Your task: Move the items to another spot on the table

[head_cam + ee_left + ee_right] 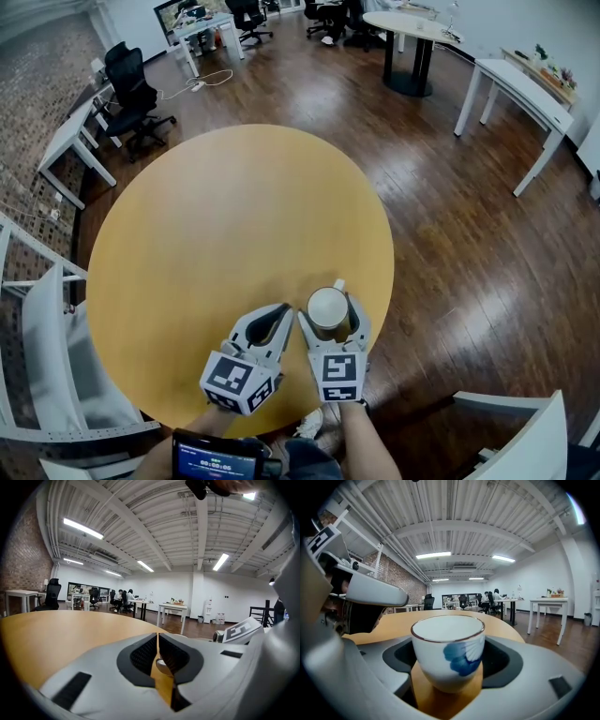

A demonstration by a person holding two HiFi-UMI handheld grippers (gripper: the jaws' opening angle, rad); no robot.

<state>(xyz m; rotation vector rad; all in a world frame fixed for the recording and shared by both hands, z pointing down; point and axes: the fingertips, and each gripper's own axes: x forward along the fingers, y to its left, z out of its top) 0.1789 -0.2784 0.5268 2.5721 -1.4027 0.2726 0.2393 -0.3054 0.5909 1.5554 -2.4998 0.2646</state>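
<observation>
black office chair point(127, 75) | white desk point(525, 89) | wood floor point(469, 244) | brick wall point(37, 89)

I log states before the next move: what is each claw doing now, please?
Left claw: closed, holding nothing.
Right claw: closed on the white ceramic cup with a blue mark.

Bright ceiling strip lights point(83, 528); fisheye warp, dark vignetted edges.

Dark wood floor point(469, 253). Left, brick wall point(21, 569). Far left, black office chairs point(131, 94). Right, white desk point(525, 91), perhaps plants point(547, 64) on top. White ceiling point(154, 522), strip lights point(83, 528).
</observation>
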